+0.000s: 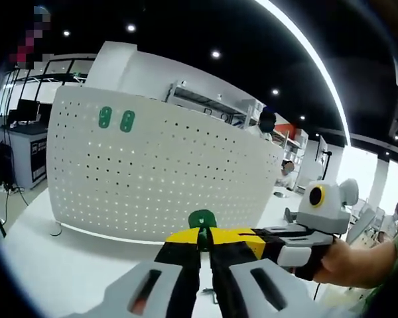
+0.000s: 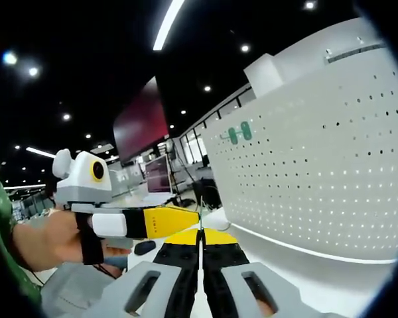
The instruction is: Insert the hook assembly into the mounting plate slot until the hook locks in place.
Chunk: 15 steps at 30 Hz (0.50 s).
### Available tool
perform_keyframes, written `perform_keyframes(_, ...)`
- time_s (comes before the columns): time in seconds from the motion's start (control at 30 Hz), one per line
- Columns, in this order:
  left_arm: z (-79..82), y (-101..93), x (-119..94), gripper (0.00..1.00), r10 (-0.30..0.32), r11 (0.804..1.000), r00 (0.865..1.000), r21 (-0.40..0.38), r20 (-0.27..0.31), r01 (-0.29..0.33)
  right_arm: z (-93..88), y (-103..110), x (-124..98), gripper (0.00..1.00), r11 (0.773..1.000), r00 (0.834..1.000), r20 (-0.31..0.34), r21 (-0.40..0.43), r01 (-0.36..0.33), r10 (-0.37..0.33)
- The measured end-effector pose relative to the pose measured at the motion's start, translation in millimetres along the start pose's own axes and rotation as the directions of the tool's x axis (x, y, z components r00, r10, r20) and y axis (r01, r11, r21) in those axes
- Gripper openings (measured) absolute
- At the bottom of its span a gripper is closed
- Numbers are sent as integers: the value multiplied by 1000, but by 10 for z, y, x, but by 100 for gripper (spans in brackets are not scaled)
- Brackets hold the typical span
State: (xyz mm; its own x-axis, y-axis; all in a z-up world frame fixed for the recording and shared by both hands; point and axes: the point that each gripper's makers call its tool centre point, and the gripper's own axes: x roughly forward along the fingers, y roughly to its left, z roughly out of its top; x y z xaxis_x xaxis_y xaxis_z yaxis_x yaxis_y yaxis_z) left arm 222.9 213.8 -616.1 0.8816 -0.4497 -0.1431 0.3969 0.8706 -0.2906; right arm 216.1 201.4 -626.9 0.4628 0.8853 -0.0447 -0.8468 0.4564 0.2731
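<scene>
- The left hand-held gripper (image 1: 200, 246) has its jaws drawn together on a small green hook assembly (image 1: 202, 218), whose rounded top shows just above the yellow tips.
- The right hand-held gripper (image 2: 200, 246) is closed too, with a thin metal stem between its tips; it looks like the same part's wire hook, though the right gripper view is too poor to be sure.
- The two tips meet at that part, above the white counter (image 1: 66, 265).
- The mounting plate, a white perforated panel (image 1: 159, 172), stands upright on the counter, apart from the held part. Two green hook bases (image 1: 116, 120) already sit high on it near one edge.
- Risks, as I judge them: with both grippers pinching one small piece, an uneven pull could twist it or let it slip and drop to the counter.
- Coming in tilted, the part could jam against the panel face rather than enter a slot, and a hard push could shove or tip the free-standing panel.
- No containers are in view.
</scene>
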Motion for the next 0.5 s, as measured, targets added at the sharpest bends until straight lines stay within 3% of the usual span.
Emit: perform_keyframes(0.5, -9, -17, 8, 3, -5, 1000, 1000, 22, 1, 5, -33, -9, 20, 0, 999, 1000, -2, -32, -3, 3)
